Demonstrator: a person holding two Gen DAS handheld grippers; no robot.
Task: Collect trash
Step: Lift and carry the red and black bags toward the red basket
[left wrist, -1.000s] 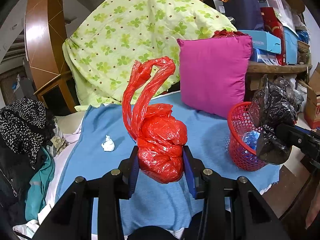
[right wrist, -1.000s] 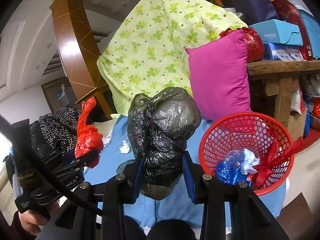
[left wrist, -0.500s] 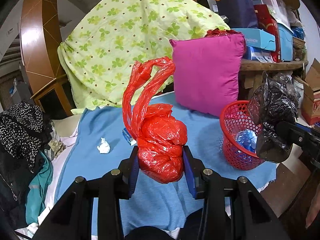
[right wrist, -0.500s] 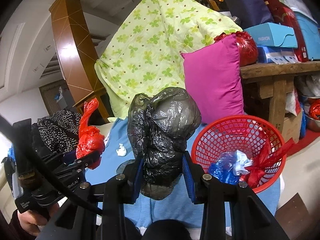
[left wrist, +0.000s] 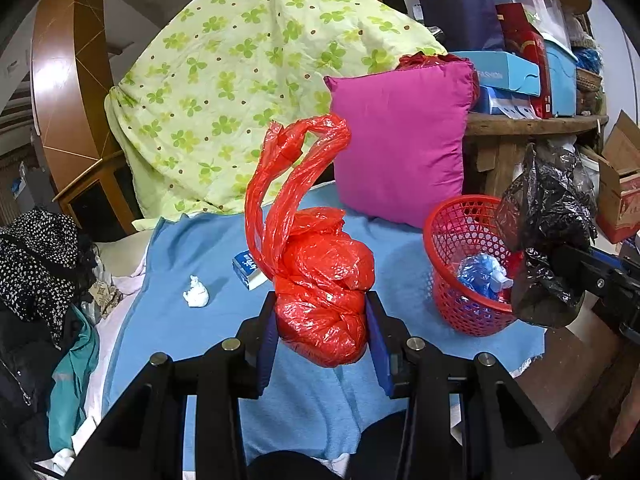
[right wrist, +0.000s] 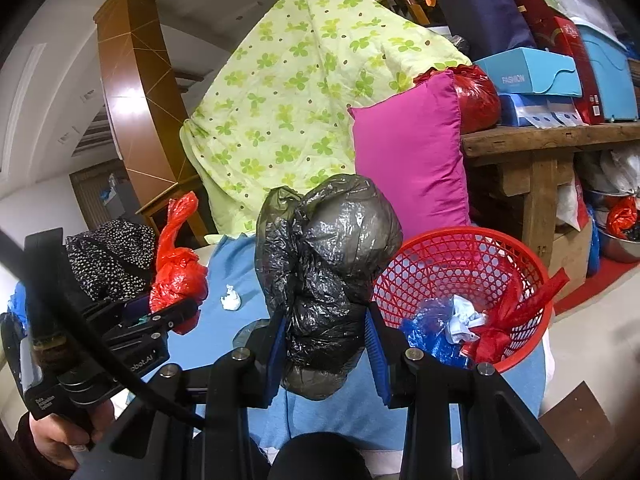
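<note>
1. Left gripper point(left wrist: 322, 328) is clamped on the red bag point(left wrist: 324, 280), held above the blue blanket point(left wrist: 192, 248).
2. Right gripper point(right wrist: 325, 340) is clamped on the black bag point(right wrist: 324, 256), just left of the red basket point(right wrist: 460, 248).
3. Both bags look light, soft and slippery; gripping the bunched body seems safest, not the loose handles.
4. A white paper wad point(left wrist: 196, 296) lies on the blanket, far left.

A knotted red plastic bag point(left wrist: 324, 300), crinkled and bulging, is held upright off the bed, its two long handles point(left wrist: 288, 172) looping upward. A stuffed black plastic bag point(right wrist: 324, 276), glossy and wrinkled, hangs just beside the rim of a red mesh basket point(right wrist: 452, 256). The basket stands on the blue blanket and holds a blue bag point(right wrist: 424, 332), white crumpled paper point(right wrist: 464, 320) and a red bag point(right wrist: 508, 320). A crumpled white tissue point(left wrist: 196, 294) and a small blue-and-white packet point(left wrist: 248, 268) lie on the blanket.
</note>
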